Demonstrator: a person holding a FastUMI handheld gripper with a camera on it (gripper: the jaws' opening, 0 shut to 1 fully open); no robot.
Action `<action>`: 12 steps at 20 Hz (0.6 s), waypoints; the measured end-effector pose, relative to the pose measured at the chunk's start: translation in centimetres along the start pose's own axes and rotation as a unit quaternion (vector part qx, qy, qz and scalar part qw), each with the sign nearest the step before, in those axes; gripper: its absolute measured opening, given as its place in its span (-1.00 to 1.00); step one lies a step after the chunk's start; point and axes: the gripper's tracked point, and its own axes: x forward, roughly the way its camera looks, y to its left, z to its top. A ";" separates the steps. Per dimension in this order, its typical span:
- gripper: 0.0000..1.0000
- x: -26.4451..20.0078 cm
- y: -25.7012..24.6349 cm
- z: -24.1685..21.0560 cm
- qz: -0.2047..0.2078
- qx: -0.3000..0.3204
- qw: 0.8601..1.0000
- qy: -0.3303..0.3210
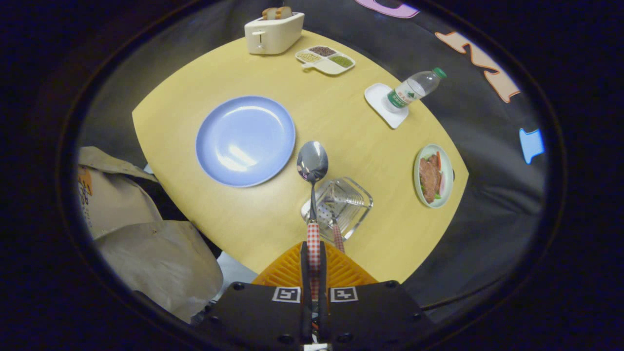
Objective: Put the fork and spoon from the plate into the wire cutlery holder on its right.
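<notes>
Jaws [315,253]: pressing together on the checked handle of one spoon [312,163], both fingers clamping it.
Spoon: pointing forward beyond the fingers, bowl hanging above the tabletop [243,224] between the plate and the wire cutlery holder.
Fork [336,234]: one, standing in the wire cutlery holder [341,204], checked handle leaning out toward the fingers; tines probably resting inside, too blurred to confirm.
Wire cutlery holder: one, sitting just ahead of the fingers, right of the plate.
Plate [245,140]: one, blue, lying bare, left of the spoon's bowl.
Toaster [274,33]: one, standing at the far end of the tabletop, carrying two slices of bread [277,12].
Divided tray [325,59]: one, lying beside the toaster, showing three filled compartments.
Water bottle [413,88]: one, standing on a white coaster [379,100].
Food plate [434,175]: one, sitting near the right edge, well apart from the holder.
Paper bags [146,253]: two, lying off the tabletop on the left.
</notes>
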 end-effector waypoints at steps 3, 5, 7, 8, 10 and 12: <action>-0.84 -0.4 -1.5 -1.5 0.000 -0.008 0.999 0.032; -0.84 -0.2 -2.2 -2.0 0.001 -0.014 0.999 0.051; -0.84 0.0 -2.3 -2.5 0.007 -0.031 0.996 0.078; -0.84 0.1 -2.3 -2.7 0.011 -0.043 0.994 0.096; -0.84 0.3 -3.0 -3.1 0.008 -0.060 0.990 0.125; -0.85 0.4 -2.9 -2.7 0.013 -0.064 0.988 0.140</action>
